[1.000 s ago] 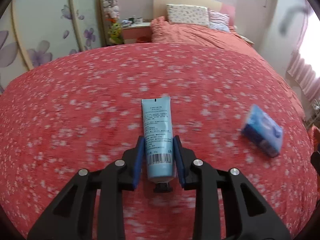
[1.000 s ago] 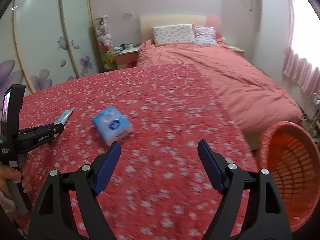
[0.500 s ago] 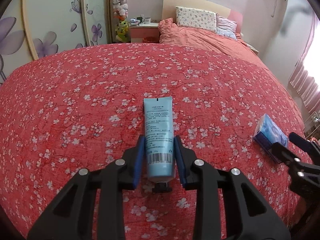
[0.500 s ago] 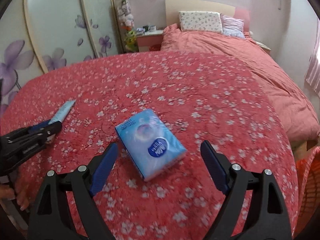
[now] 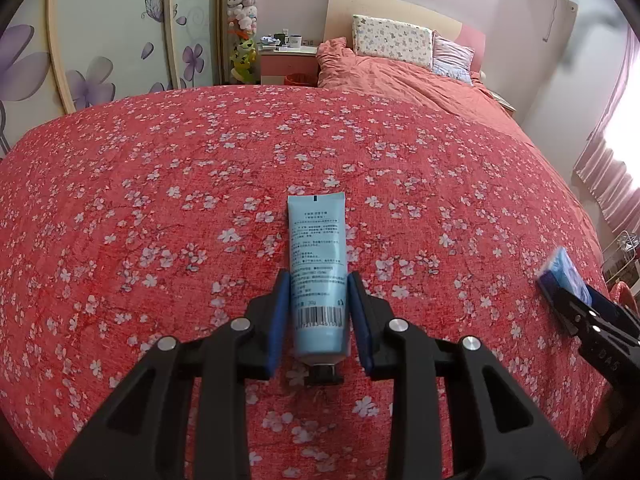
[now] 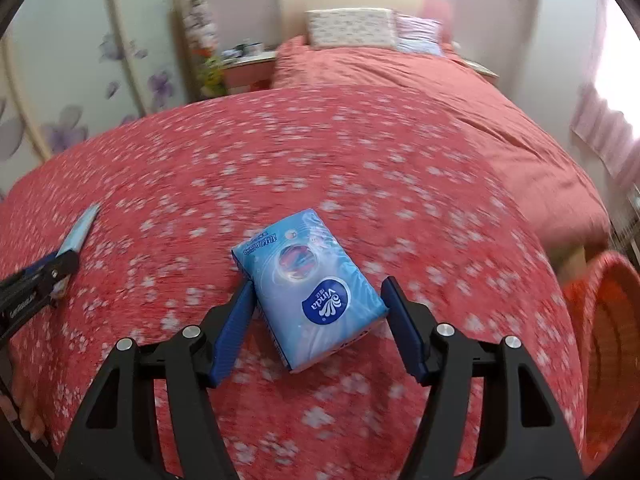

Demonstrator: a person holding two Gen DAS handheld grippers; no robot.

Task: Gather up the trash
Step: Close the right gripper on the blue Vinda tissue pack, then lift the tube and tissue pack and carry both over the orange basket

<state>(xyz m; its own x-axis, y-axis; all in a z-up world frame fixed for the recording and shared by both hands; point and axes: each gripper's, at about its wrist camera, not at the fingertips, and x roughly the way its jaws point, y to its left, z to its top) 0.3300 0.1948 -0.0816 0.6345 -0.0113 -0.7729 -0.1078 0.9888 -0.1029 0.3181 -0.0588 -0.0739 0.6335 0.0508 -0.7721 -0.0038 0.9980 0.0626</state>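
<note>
Left gripper [image 5: 318,300] is clamped on the blue tube [image 5: 317,268]; right gripper [image 6: 320,312] is wide open around the tissue pack [image 6: 308,284], basket [image 6: 608,344] off to its right.

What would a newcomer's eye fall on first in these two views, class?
First, the pale blue tube lying on the red flowered bedspread, clamped between the left gripper's blue pads. Next, the blue Vinda tissue pack, sitting between the right gripper's open pads. An orange basket stands at the bed's right edge.
</note>
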